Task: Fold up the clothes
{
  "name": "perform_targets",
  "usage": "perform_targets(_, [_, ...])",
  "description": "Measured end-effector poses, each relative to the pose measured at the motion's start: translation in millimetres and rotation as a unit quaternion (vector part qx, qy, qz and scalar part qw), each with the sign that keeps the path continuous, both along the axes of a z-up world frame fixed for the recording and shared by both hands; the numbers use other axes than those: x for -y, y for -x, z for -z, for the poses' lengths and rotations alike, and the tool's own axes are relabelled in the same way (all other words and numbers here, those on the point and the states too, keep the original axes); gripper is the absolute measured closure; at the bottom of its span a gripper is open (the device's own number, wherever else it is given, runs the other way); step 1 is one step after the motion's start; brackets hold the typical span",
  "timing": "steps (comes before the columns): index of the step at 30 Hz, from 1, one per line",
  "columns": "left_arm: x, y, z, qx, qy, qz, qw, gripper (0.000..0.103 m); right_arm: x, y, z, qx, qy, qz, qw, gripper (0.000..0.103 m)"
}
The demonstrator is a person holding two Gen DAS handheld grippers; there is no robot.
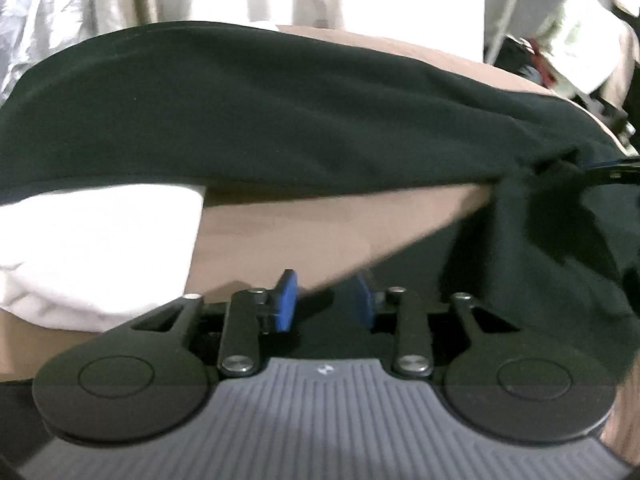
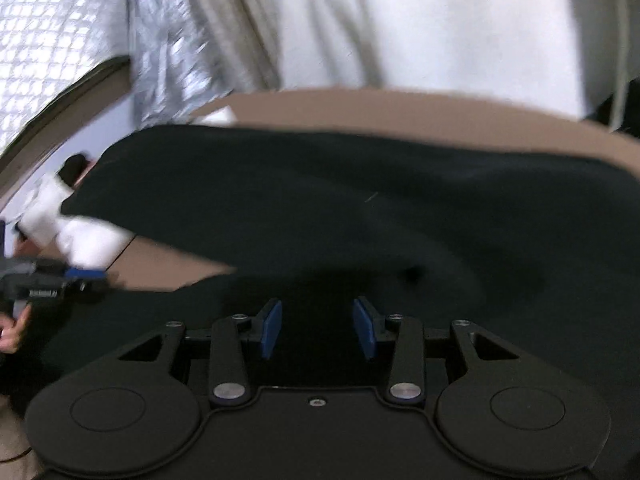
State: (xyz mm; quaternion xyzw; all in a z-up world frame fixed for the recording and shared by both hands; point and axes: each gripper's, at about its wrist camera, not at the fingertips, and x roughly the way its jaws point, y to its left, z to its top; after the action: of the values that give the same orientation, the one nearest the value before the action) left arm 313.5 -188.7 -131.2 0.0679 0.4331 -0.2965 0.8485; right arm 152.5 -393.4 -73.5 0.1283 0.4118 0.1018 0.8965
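A black garment [image 1: 280,120] lies spread over a tan table [image 1: 300,232], with one fold running toward the lower right. My left gripper [image 1: 326,300] hovers above the garment's near edge. Its blue pads [image 1: 287,300] stand apart and hold nothing. In the right wrist view the same black garment [image 2: 360,208] fills the middle. My right gripper [image 2: 318,328] sits low over the dark cloth, its jaws open and empty. The left gripper [image 2: 86,276] shows at the left edge of that view, held by a hand [image 2: 14,332].
A folded white garment [image 1: 96,248] lies on the table left of the black one, partly under it, and shows again as white cloth [image 2: 92,240] in the right wrist view. Pale curtains [image 2: 400,20] hang beyond the table's far edge. Clutter [image 1: 560,52] sits at the far right.
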Motion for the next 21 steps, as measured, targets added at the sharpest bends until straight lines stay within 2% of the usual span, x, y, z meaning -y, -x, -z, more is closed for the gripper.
perform_targets(1, [0, 5, 1, -0.002, -0.001, 0.023, 0.9997, 0.052, -7, -2, 7, -0.012, 0.004, -0.011, 1.0, 0.058])
perform_targets(3, [0, 14, 7, -0.003, -0.022, 0.061, 0.9979, 0.048, -18, -1, 19, -0.036, 0.031, -0.019, 0.999, 0.058])
perform_targets(6, [4, 23, 24, -0.004, -0.084, 0.065, 0.9943, 0.044, -20, 5, 34, -0.056, 0.048, -0.021, 0.997, 0.058])
perform_targets(7, [6, 25, 29, -0.001, -0.099, 0.069, 0.9927, 0.039, -16, 7, 37, -0.059, 0.047, -0.014, 0.997, 0.058])
perform_targets(10, [14, 27, 35, 0.014, -0.113, 0.062, 0.9916, 0.029, -7, 13, 44, -0.057, 0.037, 0.005, 0.998, 0.058])
perform_targets(12, [23, 29, 38, 0.046, -0.129, 0.06, 0.9888, 0.018, -2, 16, 46, -0.051, 0.03, 0.015, 0.998, 0.058])
perform_targets(13, [27, 30, 40, 0.068, -0.143, 0.06, 0.9855, 0.007, -2, 17, 47, -0.048, 0.026, 0.019, 0.998, 0.058])
perform_targets(14, [31, 30, 43, 0.085, -0.151, 0.061, 0.9829, 0.004, -3, 17, 47, -0.045, 0.024, 0.022, 0.998, 0.058])
perform_targets(15, [34, 30, 46, 0.098, -0.154, 0.062, 0.9812, 0.005, -4, 18, 49, -0.043, 0.027, 0.023, 0.998, 0.058])
perform_targets(16, [36, 30, 47, 0.1, -0.147, 0.067, 0.9819, 0.019, -5, 19, 51, -0.041, 0.031, 0.023, 0.998, 0.058])
perform_targets(17, [37, 30, 46, 0.087, -0.126, 0.076, 0.9853, 0.054, -7, 19, 52, -0.04, 0.034, 0.023, 0.998, 0.058])
perform_targets(18, [36, 30, 44, 0.074, -0.106, 0.08, 0.9884, 0.068, -10, 16, 53, -0.039, 0.039, 0.025, 0.998, 0.058])
perform_targets(19, [35, 30, 41, 0.069, -0.1, 0.076, 0.9896, 0.094, -12, 13, 54, -0.038, 0.044, 0.028, 0.998, 0.057])
perform_targets(20, [35, 31, 39, 0.075, -0.11, 0.071, 0.9886, 0.101, -14, 11, 54, -0.035, 0.046, 0.032, 0.998, 0.057])
perform_targets(21, [35, 31, 36, 0.082, -0.116, 0.069, 0.9875, 0.101, -15, 11, 54, -0.034, 0.05, 0.034, 0.998, 0.057])
